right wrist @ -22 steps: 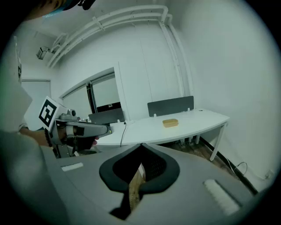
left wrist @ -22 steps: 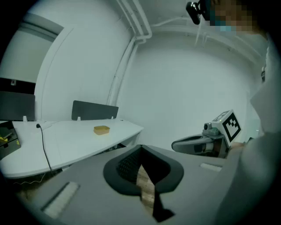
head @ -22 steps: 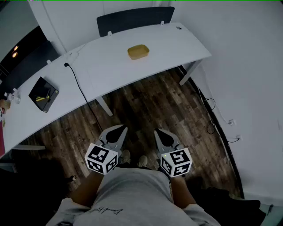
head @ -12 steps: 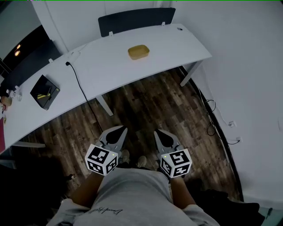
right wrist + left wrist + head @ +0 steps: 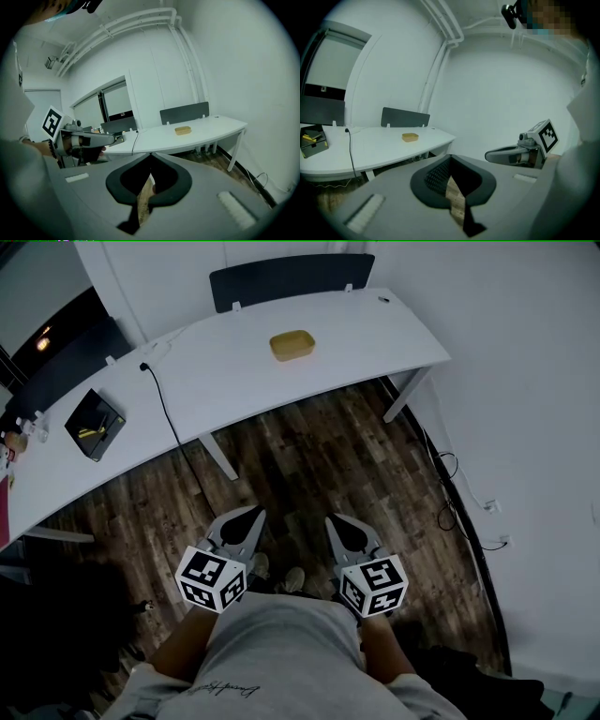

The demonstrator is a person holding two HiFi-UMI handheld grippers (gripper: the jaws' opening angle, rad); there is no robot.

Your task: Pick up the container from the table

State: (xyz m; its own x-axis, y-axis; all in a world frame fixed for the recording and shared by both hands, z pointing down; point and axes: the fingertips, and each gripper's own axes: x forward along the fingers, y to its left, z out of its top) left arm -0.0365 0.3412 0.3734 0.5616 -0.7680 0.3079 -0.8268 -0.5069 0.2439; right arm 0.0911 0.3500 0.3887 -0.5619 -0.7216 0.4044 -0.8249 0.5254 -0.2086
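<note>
On the white desk (image 5: 216,381), in the head view, the yellow container (image 5: 292,345) sits near the far edge. The left claw (image 5: 251,514) and right claw (image 5: 332,520) hang over the wooden floor (image 5: 309,465), well apart from it. The left gripper view shows its claw clenched and empty. The right gripper view shows the same, with the container far ahead.

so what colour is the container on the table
Yellowish tan; the container shows best in the head view, on the white table.

Left gripper (image 5: 246,518): pointing slightly downward, jaws closed, gripping nothing.
Right gripper (image 5: 339,524): pointing slightly downward beside it, jaws closed, gripping nothing.
</note>
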